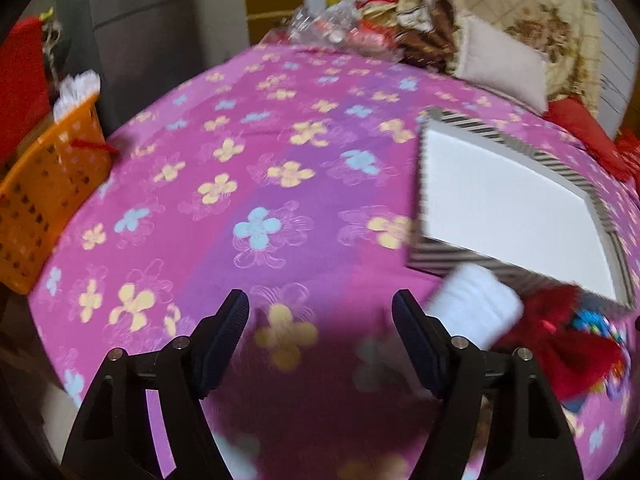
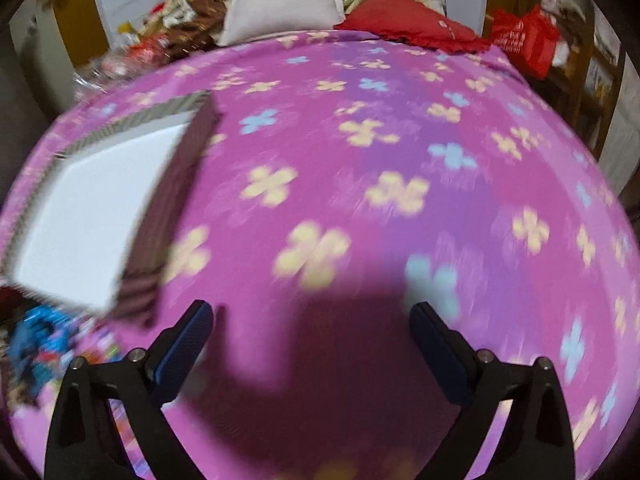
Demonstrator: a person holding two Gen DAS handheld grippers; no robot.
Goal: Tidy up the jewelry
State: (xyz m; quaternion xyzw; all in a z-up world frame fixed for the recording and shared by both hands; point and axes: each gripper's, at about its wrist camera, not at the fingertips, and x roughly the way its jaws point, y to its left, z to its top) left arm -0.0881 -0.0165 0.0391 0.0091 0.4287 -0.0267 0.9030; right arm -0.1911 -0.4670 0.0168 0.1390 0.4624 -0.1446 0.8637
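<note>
A bedroom in a home: a bed spread with a pink flowered sheet (image 2: 360,168) fills both views. At the top of the right wrist frame lie a grey pillow (image 2: 282,2), a red cushion (image 2: 408,20) and a floral quilt (image 1: 532,20) (bunched up). An orange laundry-style basket (image 1: 48,200) stands at the left edge.

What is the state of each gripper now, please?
Left gripper: open, holding nothing.
Right gripper: open, holding nothing.
</note>
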